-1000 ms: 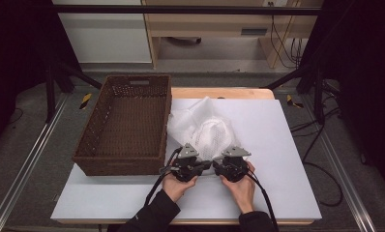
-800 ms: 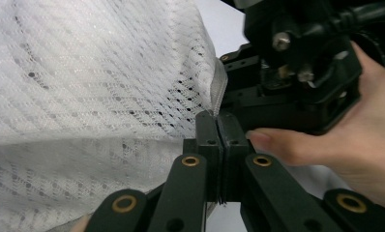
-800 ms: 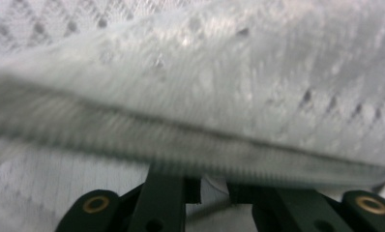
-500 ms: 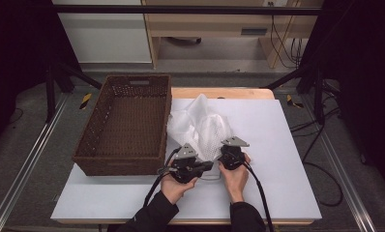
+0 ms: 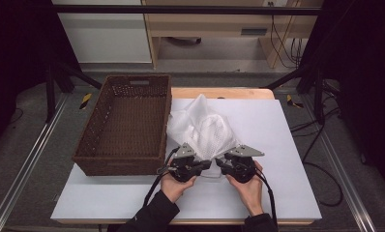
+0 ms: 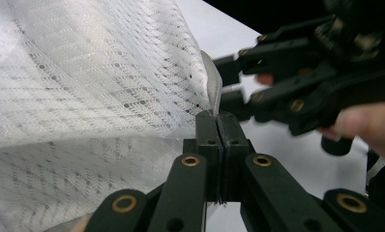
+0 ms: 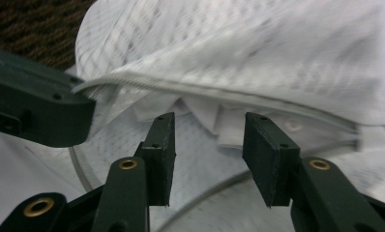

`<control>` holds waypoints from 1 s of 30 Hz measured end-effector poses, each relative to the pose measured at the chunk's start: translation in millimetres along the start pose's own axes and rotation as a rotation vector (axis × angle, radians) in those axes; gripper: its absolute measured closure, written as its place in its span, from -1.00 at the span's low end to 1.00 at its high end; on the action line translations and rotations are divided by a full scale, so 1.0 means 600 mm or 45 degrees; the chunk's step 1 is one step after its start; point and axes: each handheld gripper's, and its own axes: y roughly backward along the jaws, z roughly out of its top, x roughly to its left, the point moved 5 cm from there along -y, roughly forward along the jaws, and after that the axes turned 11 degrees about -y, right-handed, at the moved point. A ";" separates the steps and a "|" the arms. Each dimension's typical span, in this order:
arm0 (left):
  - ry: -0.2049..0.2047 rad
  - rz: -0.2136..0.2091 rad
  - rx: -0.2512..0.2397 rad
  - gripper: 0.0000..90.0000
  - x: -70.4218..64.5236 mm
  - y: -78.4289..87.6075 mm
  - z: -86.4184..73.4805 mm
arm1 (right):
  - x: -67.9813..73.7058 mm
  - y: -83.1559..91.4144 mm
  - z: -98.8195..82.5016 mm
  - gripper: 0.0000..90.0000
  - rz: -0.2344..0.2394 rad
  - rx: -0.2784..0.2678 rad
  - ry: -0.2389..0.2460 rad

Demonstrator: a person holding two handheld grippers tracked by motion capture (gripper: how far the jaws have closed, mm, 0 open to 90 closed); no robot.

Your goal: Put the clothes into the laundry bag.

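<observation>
A white mesh bag is pinched at its hem by the closed left gripper; the right gripper is seen just beyond.

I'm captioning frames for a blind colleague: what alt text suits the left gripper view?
The left gripper is shut on the edge of a white mesh bag that spreads up and left. The right gripper, held in a hand, reaches toward the same edge.
</observation>
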 end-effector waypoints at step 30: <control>-0.159 0.214 0.167 0.35 0.002 0.069 -0.049 | -0.134 0.031 0.000 0.22 -0.302 -0.016 -0.121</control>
